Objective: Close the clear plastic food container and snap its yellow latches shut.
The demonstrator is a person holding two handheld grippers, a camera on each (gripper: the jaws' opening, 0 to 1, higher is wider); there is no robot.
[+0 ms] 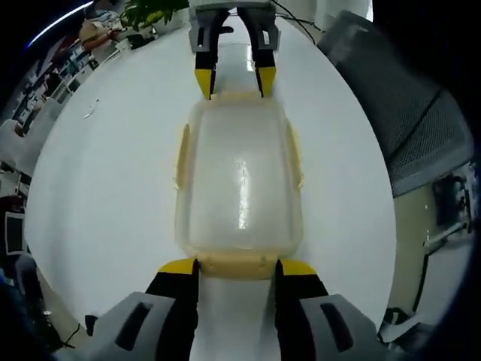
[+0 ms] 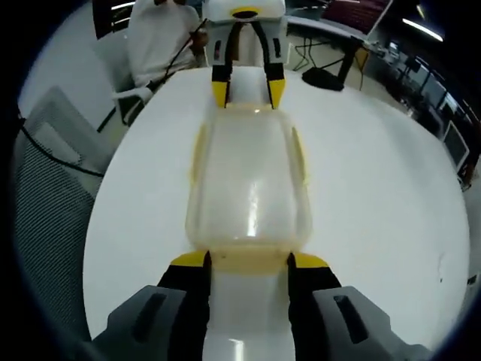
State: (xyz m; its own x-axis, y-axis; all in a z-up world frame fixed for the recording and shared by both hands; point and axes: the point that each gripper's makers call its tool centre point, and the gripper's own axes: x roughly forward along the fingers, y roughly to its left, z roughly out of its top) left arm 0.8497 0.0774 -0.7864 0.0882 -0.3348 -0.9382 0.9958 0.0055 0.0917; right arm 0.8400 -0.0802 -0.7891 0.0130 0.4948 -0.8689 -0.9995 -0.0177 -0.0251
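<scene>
The clear plastic food container lies lid-on near the middle of a white table, lengthwise between the two grippers. In the left gripper view the left gripper stands at 6 o'clock, jaws apart, its yellow tips touching the container's near end on either side of a yellow latch. The right gripper faces it at 12 o'clock — jaws also apart, tips at the far end. Side latches lie along the long edges. In the right gripper view a grey mesh chair sits at 9 o'clock and a person in white at 11 o'clock.
</scene>
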